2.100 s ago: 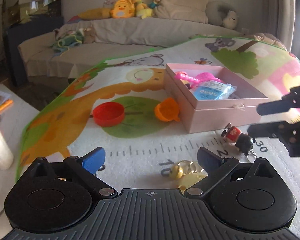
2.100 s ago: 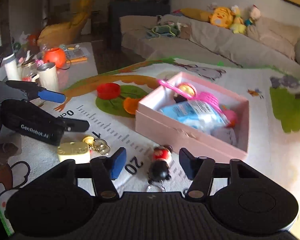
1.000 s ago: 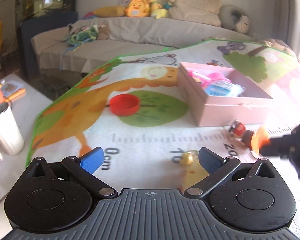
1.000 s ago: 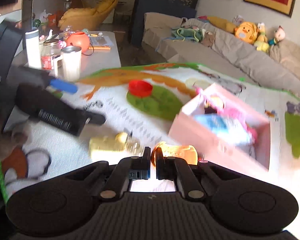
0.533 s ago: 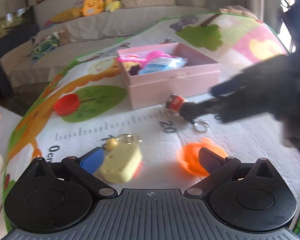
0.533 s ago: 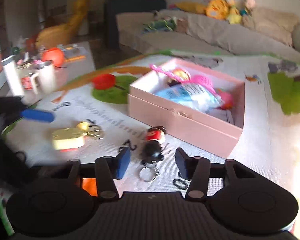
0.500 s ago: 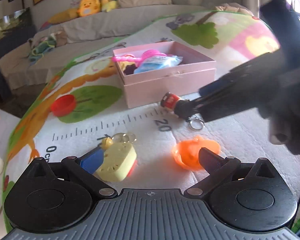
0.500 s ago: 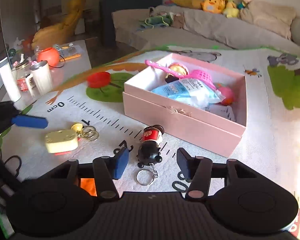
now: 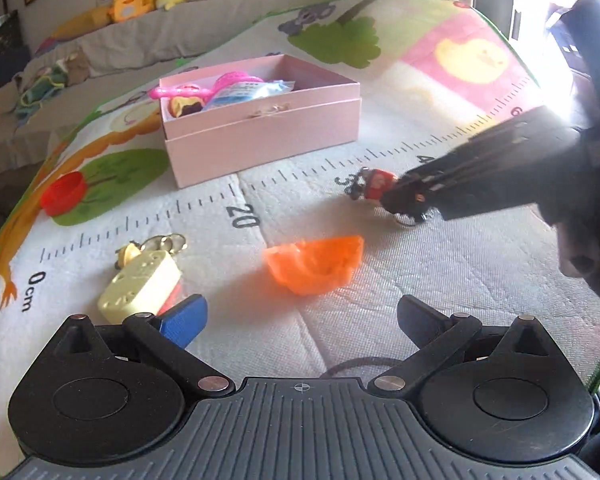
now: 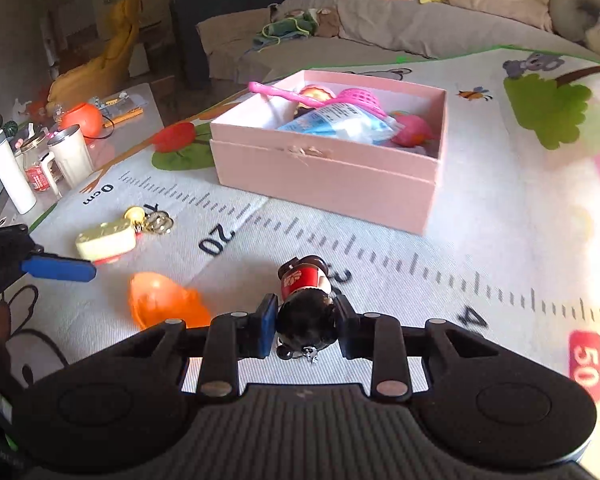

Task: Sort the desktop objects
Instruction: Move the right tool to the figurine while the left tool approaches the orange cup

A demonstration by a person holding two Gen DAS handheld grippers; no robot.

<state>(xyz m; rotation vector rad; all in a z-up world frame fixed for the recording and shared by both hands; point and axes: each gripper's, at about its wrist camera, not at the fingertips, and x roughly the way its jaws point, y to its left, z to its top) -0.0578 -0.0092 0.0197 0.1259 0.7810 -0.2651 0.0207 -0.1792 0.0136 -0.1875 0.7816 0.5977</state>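
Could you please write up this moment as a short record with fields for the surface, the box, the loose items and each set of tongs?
surface: play mat with a printed ruler
box: pink box, open, holding a pink scoop and a blue packet
loose items: orange cup on its side; yellow keyring; red lid
right tongs: just closed on the doll keyring, which is between the pads
left tongs: open, nothing between them, orange cup just ahead

red cap (image 10: 175, 136): part hidden by pink box (image 10: 324, 178) | keyring (image 10: 310, 354): under jaws
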